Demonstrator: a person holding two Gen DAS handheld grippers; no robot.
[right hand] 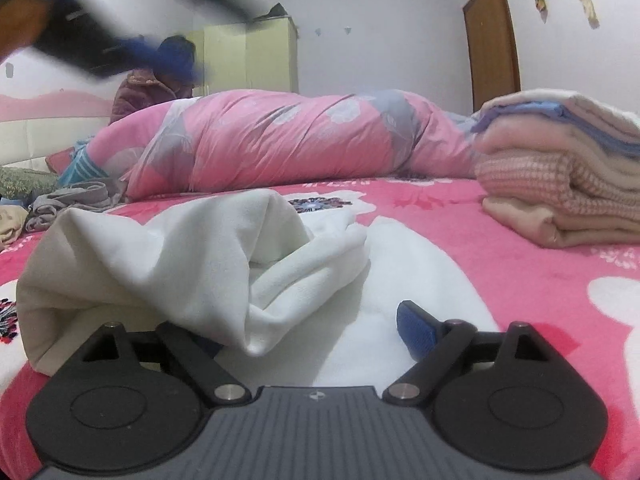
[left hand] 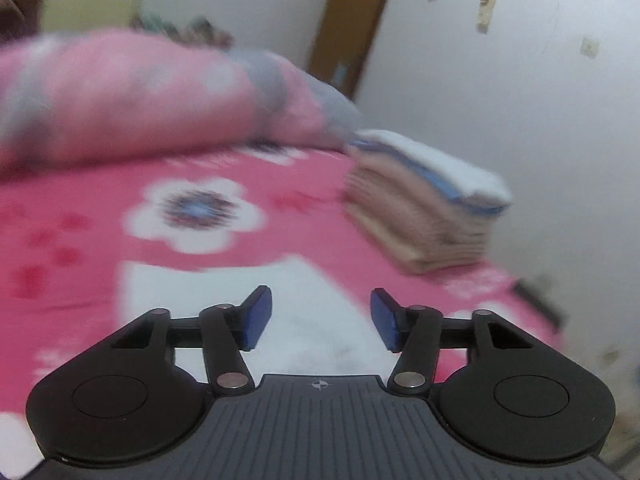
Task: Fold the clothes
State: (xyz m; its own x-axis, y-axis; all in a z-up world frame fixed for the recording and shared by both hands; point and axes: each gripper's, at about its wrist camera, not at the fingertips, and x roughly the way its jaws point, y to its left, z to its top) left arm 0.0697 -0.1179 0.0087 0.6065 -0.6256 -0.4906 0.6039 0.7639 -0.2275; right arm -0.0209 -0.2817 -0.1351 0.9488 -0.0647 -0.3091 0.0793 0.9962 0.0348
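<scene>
Lying bunched on the bed [right hand: 520, 280], the white garment [right hand: 192, 256] sits before the right claw [right hand: 312, 336], jaws wide around a fold. Left claw [left hand: 316, 318] hangs open, empty. Risk: closing may pinch 2 layers, dragging the heap crooked.

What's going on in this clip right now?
A person with two handheld grippers is folding clothes on a pink bed. A crumpled white garment lies in front of the right gripper, whose fingers are open; a fold covers one of them. The left gripper is also open and empty above the white cloth. A finished stack of folded clothes sits to the right, with a pink duvet behind.
</scene>
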